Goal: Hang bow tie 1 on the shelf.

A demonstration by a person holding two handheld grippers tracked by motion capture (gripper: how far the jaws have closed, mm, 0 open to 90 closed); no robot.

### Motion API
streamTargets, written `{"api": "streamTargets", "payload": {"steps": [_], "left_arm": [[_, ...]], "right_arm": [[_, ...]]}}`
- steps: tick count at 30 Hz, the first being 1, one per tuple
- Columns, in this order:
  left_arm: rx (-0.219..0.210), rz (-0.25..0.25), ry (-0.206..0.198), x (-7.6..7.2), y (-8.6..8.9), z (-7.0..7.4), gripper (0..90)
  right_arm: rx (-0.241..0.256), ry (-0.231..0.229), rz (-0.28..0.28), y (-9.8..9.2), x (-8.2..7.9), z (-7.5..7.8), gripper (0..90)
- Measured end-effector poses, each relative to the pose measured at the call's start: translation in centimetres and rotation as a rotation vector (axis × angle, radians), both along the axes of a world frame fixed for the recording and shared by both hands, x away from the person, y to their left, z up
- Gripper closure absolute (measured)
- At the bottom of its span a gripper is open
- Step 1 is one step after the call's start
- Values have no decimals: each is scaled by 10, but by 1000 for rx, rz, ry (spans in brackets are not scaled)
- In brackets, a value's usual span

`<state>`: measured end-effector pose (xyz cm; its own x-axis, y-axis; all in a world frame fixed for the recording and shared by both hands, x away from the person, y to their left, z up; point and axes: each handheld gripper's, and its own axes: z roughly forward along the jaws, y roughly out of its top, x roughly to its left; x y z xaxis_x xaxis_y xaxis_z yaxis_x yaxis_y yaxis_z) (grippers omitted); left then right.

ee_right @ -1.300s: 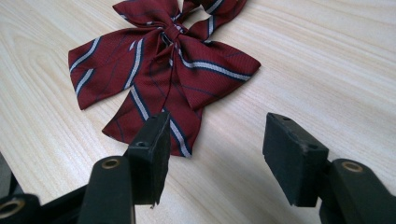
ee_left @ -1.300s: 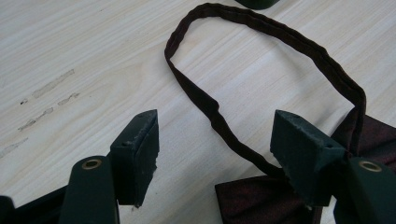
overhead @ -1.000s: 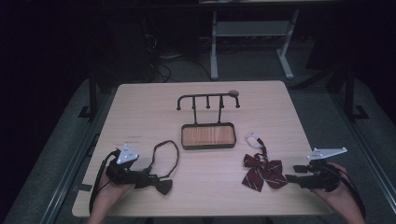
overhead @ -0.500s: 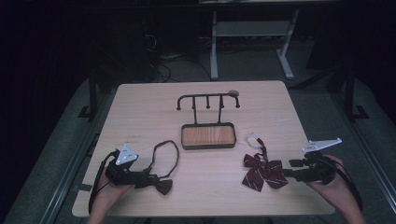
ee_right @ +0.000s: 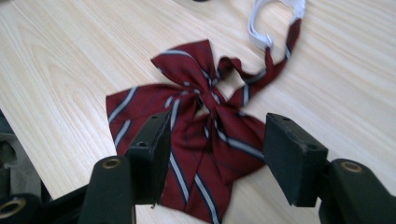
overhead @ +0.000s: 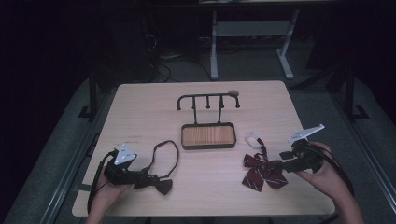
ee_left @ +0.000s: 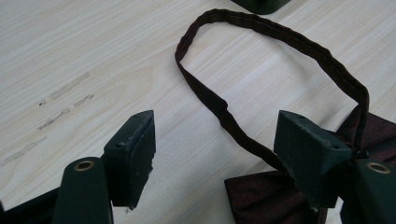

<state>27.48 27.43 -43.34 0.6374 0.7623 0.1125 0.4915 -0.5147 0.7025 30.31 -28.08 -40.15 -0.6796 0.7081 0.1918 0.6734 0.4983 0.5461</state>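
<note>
A dark bow tie (overhead: 160,185) with a looped strap (overhead: 166,151) lies at the table's front left. My left gripper (overhead: 148,179) rests just left of it, open; in the left gripper view the left gripper (ee_left: 215,140) has the strap (ee_left: 280,42) running between its jaws and the dark bow tie (ee_left: 261,196) by the right jaw. A red striped bow tie (overhead: 261,171) with a white strap end (overhead: 252,138) lies at the front right. My right gripper (overhead: 276,165) is open at its right edge; in the right gripper view the right gripper (ee_right: 217,140) straddles the striped bow tie (ee_right: 196,107).
A black rack with several hooks (overhead: 208,100) stands mid-table on a wood-lined tray (overhead: 208,136). A small round disc (overhead: 232,93) lies behind it. The table's front edge (overhead: 205,215) is close under both hands.
My right gripper has moved left, up to the striped bow tie. The left gripper has stayed by the dark bow tie.
</note>
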Motion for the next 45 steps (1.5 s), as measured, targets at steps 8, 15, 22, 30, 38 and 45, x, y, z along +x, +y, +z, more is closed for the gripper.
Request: {"api": "streamTargets", "payload": {"steps": [8,15,22,30,38,45], "left_arm": [[-2,3,-3,0,0,0,300],[7,-1,-4,0,0,0,299],[4,1,-2,0,1,-1,294],[0,1,-5,0,1,0,287],[4,4,-7,0,1,0,276],[8,0,-8,0,0,0,275]], "right_arm": [[-62,6,28,21,20,9,427],[-88,31,39,30,41,13,453],[-97,47,32,30,59,14,461],[-94,68,26,30,70,12,450],[-116,66,23,33,79,13,441],[-114,83,17,36,88,10,441]]}}
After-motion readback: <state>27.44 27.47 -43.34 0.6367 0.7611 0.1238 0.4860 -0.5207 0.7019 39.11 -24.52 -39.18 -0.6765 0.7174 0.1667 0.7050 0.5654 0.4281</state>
